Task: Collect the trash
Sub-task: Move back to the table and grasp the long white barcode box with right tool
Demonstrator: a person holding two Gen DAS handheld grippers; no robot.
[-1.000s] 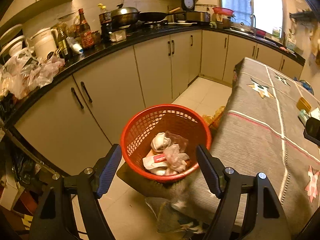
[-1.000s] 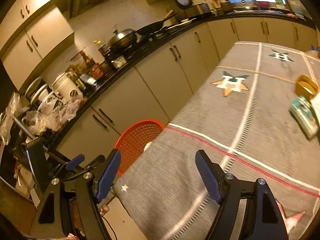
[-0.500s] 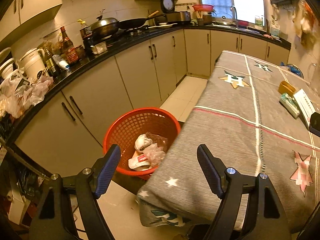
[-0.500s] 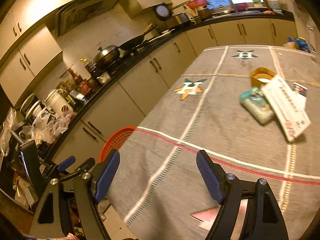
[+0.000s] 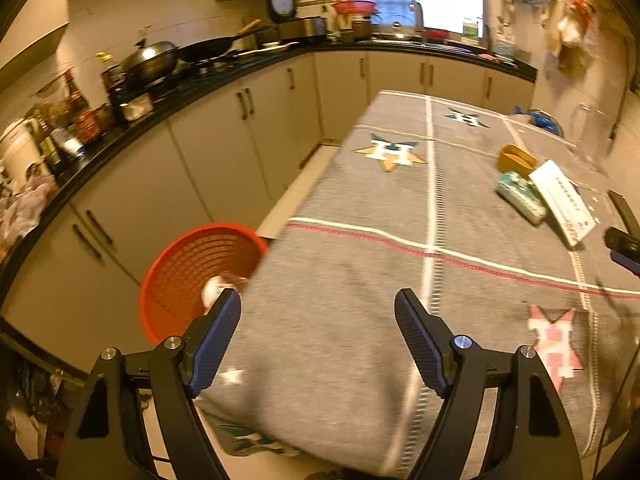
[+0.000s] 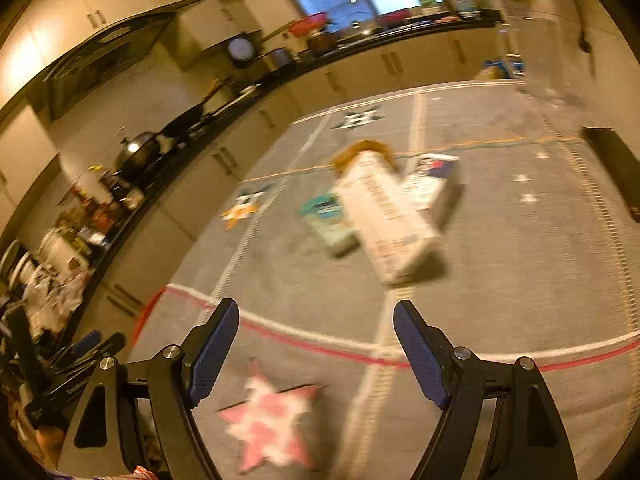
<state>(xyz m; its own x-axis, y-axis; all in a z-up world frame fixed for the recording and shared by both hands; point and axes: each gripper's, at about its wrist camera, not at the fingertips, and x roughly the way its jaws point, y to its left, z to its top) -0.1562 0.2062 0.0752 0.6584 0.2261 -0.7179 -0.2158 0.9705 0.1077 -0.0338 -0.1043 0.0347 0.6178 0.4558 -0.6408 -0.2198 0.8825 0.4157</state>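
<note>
An orange mesh basket (image 5: 188, 268) stands on the floor beside the table's near left corner, with crumpled white trash (image 5: 214, 286) showing inside. On the grey star-patterned cloth (image 5: 360, 280) lie a long white carton (image 5: 562, 200), a teal packet (image 5: 520, 196) and a yellow cup (image 5: 516, 158). The right wrist view shows the white carton (image 6: 384, 216), the teal packet (image 6: 330, 222) and a smaller white and blue box (image 6: 432, 186), all blurred. My left gripper (image 5: 318, 306) is open over the cloth's near end. My right gripper (image 6: 316, 310) is open, short of the carton, nothing between its fingers.
Cream cabinets (image 5: 224, 152) under a black counter (image 5: 192, 84) crowded with pots and bottles run along the left and back. A black device (image 6: 616, 168) lies at the table's right edge. The other gripper's blue tips (image 5: 624, 248) show at the right of the left wrist view.
Both grippers have swung to the right, from the basket toward the table's middle. The basket slid to the left edge of the left wrist view; the carton and packet came close in the right wrist view.
</note>
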